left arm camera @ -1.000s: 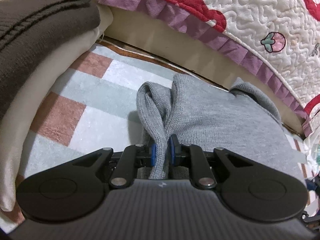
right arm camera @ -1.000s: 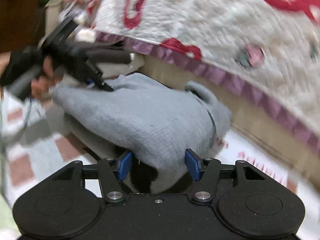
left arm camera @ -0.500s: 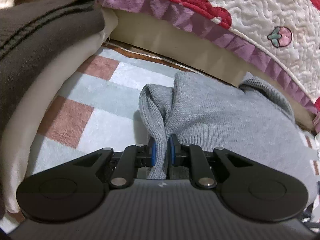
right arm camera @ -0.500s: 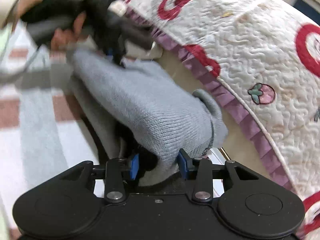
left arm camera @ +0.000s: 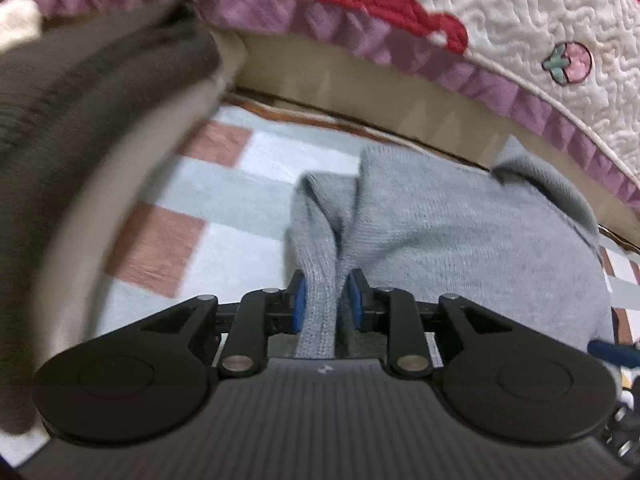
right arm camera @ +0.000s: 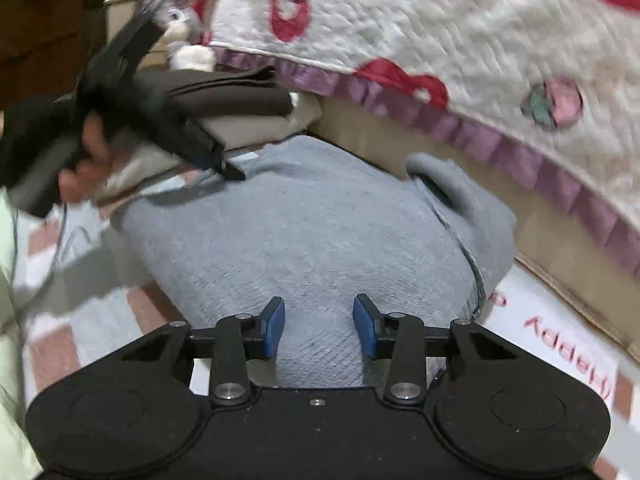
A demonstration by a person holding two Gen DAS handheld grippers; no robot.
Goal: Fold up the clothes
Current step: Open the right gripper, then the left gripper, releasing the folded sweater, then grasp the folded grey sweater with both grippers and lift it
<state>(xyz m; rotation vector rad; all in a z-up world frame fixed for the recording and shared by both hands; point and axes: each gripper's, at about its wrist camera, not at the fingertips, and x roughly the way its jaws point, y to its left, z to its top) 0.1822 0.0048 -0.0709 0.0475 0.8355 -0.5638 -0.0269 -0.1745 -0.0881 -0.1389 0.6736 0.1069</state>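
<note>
A grey knitted sweater (right arm camera: 320,240) lies in a rounded heap on a checked floor mat (left arm camera: 192,200) of pale blue, white and dusty pink, at the foot of a bed draped with a white quilt (left arm camera: 500,20) bearing red shapes, a small strawberry motif and a purple frill. The left hand-held gripper (left arm camera: 327,300) has a bunched fold of the sweater running between its blue pads; its jaws have just been easing apart, the left pad still against the knit while a slim gap shows at the right one, so a firm clamp cannot be confirmed. The right hand-held gripper (right arm camera: 319,322) stands with its blue pads apart over the near edge of the sweater, the knit beneath and between them but neither pad pressing on it; these jaws have been closing in from a wider spread. From the right wrist view, the left hand (right arm camera: 86,152) and its black tool are heavily blurred at the far left end of the sweater. Beyond them a folded dark brown garment (right arm camera: 228,92) sits on a cream one, both smeared in the left view. Pink lettering on the mat at right is cut off. A plush toy (right arm camera: 184,36) at the bed's edge is hard to make out.
</note>
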